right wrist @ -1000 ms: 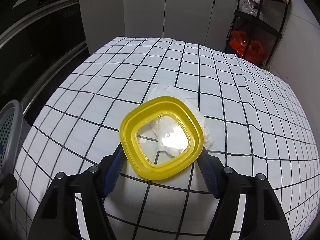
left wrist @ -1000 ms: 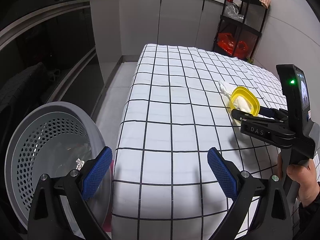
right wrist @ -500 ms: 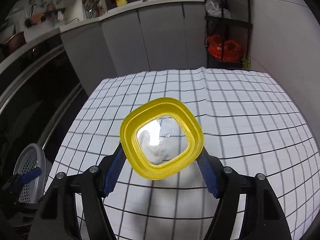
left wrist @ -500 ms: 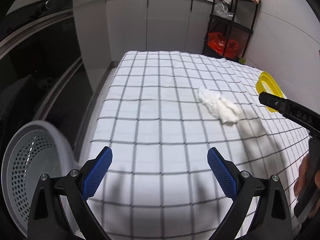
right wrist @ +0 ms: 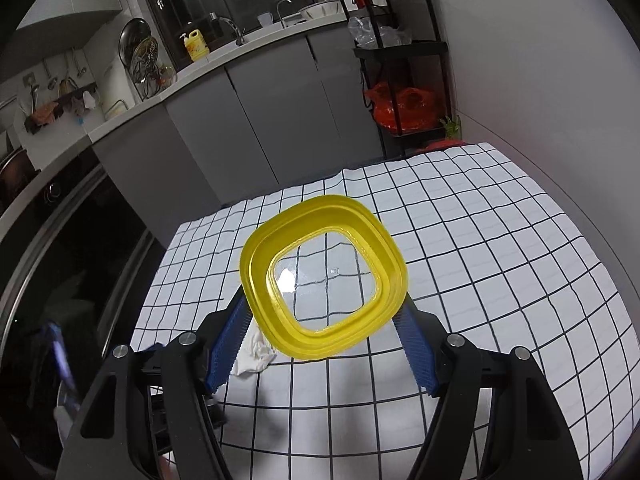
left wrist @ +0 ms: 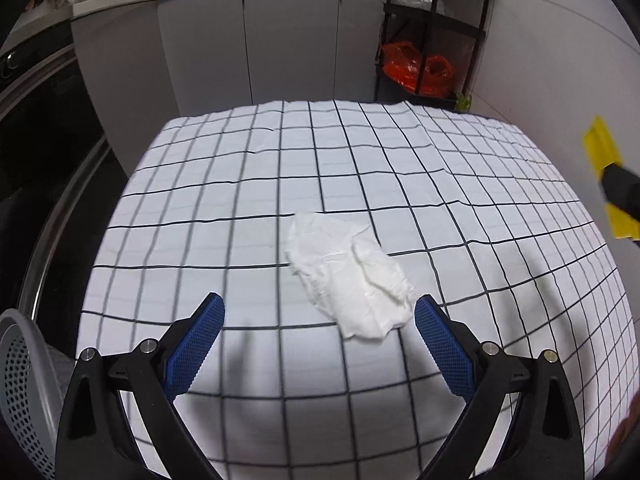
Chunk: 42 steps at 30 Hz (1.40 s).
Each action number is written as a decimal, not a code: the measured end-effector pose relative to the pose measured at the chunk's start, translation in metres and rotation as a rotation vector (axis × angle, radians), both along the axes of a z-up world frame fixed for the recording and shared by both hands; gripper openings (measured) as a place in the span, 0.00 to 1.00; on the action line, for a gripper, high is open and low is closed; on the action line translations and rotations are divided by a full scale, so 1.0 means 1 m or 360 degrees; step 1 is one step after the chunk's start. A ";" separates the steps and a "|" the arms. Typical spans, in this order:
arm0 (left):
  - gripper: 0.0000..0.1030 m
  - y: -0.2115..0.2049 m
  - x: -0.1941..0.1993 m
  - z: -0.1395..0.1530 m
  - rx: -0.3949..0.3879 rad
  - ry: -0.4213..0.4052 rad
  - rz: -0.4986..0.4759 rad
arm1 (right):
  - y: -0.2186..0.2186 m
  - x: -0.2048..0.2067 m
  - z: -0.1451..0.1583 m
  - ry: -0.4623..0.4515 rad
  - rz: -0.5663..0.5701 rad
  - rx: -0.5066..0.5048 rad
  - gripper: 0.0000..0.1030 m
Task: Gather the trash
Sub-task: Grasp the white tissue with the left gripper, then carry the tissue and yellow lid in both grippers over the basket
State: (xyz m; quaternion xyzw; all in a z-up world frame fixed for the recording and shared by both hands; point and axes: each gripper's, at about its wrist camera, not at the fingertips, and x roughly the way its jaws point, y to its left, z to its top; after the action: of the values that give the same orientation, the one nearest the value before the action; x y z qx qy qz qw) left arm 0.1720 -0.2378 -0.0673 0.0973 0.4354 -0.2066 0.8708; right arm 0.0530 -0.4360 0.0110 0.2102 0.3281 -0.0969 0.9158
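1. My right fingers (right wrist: 324, 316) grasp a yellow square-rimmed lid (right wrist: 324, 280) with a clear centre, raised above the checked tabletop (right wrist: 500, 264).
2. A crumpled white tissue (left wrist: 352, 276) lies on the tabletop, just ahead of my left fingers (left wrist: 320, 340), which stand released and empty.
3. The perforated grey basket (left wrist: 24, 392) is cut off at the left edge.

Dim indoor light, soft shadows on the tablecloth (left wrist: 320, 168), perhaps motion blur, fisheye-bent edges
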 end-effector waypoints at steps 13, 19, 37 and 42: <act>0.67 -0.038 0.021 -0.030 0.0077 0.0074 0.0035 | -0.015 -0.003 0.002 -0.0025 0.0002 0.0052 0.66; 0.25 -0.042 0.011 -0.025 0.0055 0.0081 -0.0035 | -0.013 -0.004 0.000 -0.0012 0.0015 0.0037 0.66; 0.19 0.075 -0.052 0.052 0.0033 -0.0160 0.0048 | 0.042 -0.017 0.011 -0.0020 0.0139 -0.0022 0.66; 0.19 0.127 -0.071 0.078 0.0009 -0.0229 0.0119 | 0.082 -0.028 0.014 -0.0024 0.0214 -0.0018 0.66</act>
State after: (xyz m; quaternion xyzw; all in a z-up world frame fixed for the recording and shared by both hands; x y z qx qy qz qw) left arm 0.1009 -0.1108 0.0108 0.0982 0.3757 -0.1653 0.9066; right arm 0.0251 -0.3541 0.0254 0.1832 0.3341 -0.0353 0.9239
